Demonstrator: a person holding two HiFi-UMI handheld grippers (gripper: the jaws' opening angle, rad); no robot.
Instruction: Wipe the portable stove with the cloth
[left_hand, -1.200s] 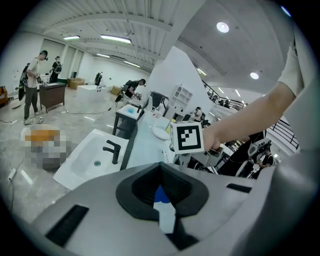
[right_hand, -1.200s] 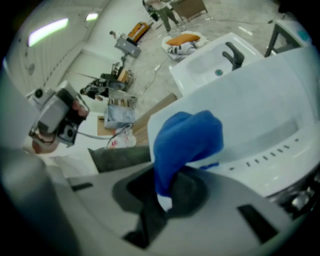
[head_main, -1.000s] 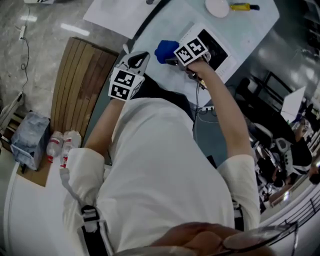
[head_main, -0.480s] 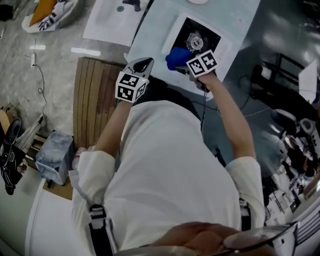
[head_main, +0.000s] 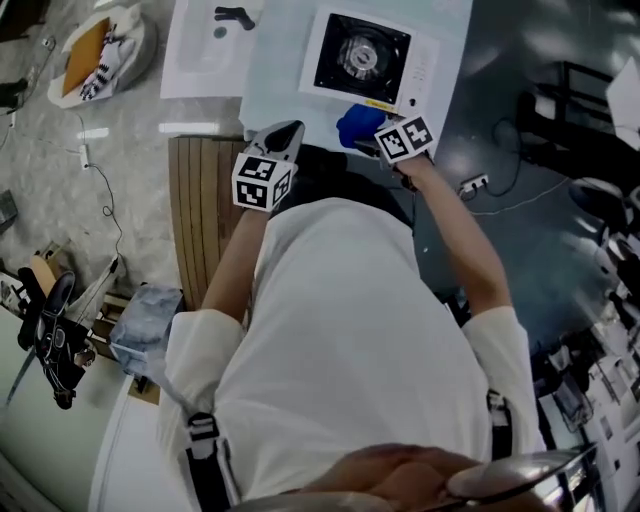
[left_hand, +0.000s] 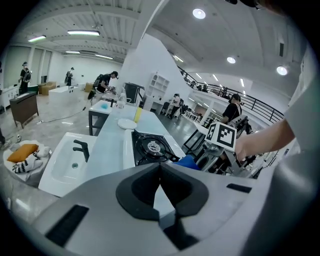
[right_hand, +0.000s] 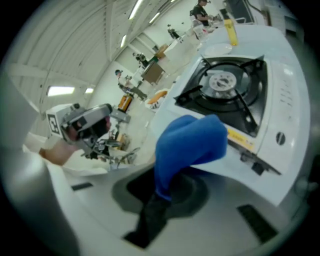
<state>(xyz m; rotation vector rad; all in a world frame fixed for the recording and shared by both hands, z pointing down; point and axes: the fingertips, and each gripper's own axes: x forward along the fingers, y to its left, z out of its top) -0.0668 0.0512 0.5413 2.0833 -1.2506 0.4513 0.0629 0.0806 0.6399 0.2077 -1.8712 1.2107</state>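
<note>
The portable stove (head_main: 365, 60) is white with a black burner top and stands on the pale blue table (head_main: 280, 85). My right gripper (head_main: 368, 140) is shut on a bunched blue cloth (head_main: 357, 124) at the stove's near front edge. In the right gripper view the cloth (right_hand: 187, 142) rises from the right gripper (right_hand: 162, 192) and hangs against the stove's (right_hand: 235, 95) front panel, beside a yellow label. My left gripper (head_main: 283, 132) is shut and holds nothing, near the table's front edge, left of the stove. From the left gripper (left_hand: 160, 172) the stove (left_hand: 150, 147) lies ahead.
A white sink basin (head_main: 210, 45) with a black tap sits left of the stove. A white plate (right_hand: 217, 49) and a yellow bottle (right_hand: 230, 22) stand beyond the stove. A wooden slatted bench (head_main: 195, 215) is at the person's left. People stand far off in the hall.
The right gripper, still holding the blue cloth, has shifted from the stove's left side to its near front edge. The left gripper keeps its place by the table edge.
</note>
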